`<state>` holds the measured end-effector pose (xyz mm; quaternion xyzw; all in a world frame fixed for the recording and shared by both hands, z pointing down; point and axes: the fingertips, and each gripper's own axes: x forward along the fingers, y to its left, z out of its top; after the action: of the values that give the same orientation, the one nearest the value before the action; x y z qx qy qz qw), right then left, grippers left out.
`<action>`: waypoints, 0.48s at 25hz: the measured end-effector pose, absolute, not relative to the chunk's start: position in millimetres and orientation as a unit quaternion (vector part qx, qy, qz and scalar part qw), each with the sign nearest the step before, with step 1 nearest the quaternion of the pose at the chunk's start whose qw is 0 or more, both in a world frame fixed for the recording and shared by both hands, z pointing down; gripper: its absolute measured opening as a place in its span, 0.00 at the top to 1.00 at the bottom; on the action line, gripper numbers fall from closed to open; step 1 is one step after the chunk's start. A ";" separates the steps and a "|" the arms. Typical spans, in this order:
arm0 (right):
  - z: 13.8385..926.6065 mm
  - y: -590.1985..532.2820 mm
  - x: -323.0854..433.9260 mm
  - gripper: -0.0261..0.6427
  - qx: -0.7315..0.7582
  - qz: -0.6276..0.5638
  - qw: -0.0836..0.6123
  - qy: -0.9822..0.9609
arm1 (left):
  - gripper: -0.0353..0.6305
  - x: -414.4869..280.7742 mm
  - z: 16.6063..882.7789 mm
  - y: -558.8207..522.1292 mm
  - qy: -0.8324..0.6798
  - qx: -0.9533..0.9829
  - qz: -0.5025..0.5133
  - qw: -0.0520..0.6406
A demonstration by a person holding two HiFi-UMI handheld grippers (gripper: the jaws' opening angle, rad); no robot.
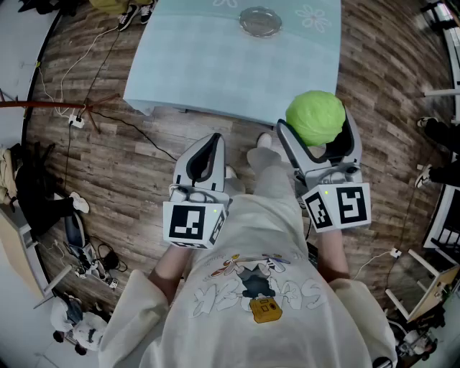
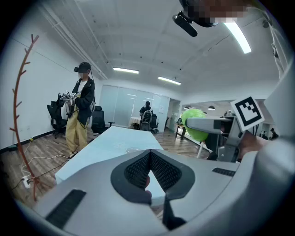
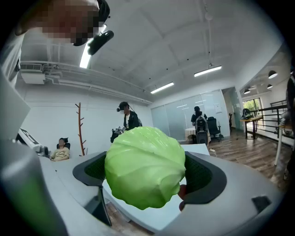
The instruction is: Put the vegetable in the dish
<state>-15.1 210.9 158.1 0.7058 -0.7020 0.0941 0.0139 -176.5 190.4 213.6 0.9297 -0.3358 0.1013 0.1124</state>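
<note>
A round green cabbage (image 1: pixel 315 117) is the vegetable, and my right gripper (image 1: pixel 317 123) is shut on it, jaws spread wide around its sides. In the right gripper view the cabbage (image 3: pixel 145 173) fills the gap between both dark pads (image 3: pixel 94 169). A clear glass dish (image 1: pixel 260 21) sits at the far end of the light blue table (image 1: pixel 215 68), well ahead of both grippers. My left gripper (image 1: pixel 209 147) hangs over the wood floor short of the table's near edge, shut with nothing in it; its pads (image 2: pixel 138 171) meet. The cabbage (image 2: pixel 193 124) shows to its right.
A red branch-shaped coat stand (image 1: pixel 65 104) and cables lie on the floor at the left. A person (image 2: pixel 79 110) with grippers stands left of the table (image 2: pixel 115 143). Shoes, bags and furniture frames (image 1: pixel 442 215) line the room's edges.
</note>
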 end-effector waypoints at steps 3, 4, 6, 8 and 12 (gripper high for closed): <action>159.7 255.9 -31.1 0.21 0.692 0.100 0.006 -0.715 | 0.94 -169.9 200.9 217.0 -0.343 0.930 0.085 0.101; 160.5 272.5 -37.0 0.21 0.687 0.104 0.006 -0.719 | 0.94 -168.1 198.2 228.9 -0.342 0.930 0.083 0.101; 161.9 305.3 -47.5 0.21 0.679 0.115 0.008 -0.725 | 0.94 -164.2 195.4 254.8 -0.334 0.932 0.085 0.108; 163.2 333.1 -52.8 0.21 0.674 0.126 0.011 -0.728 | 0.94 -159.5 195.7 278.5 -0.328 0.933 0.092 0.118; 158.8 370.2 -38.9 0.21 0.667 0.132 0.003 -0.734 | 0.94 -139.2 195.4 312.0 -0.328 0.931 0.099 0.129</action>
<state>-38.9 370.2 158.8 0.6665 -0.7337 0.1324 0.0026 -139.2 312.0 195.4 0.9306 -0.3278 0.0995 0.1286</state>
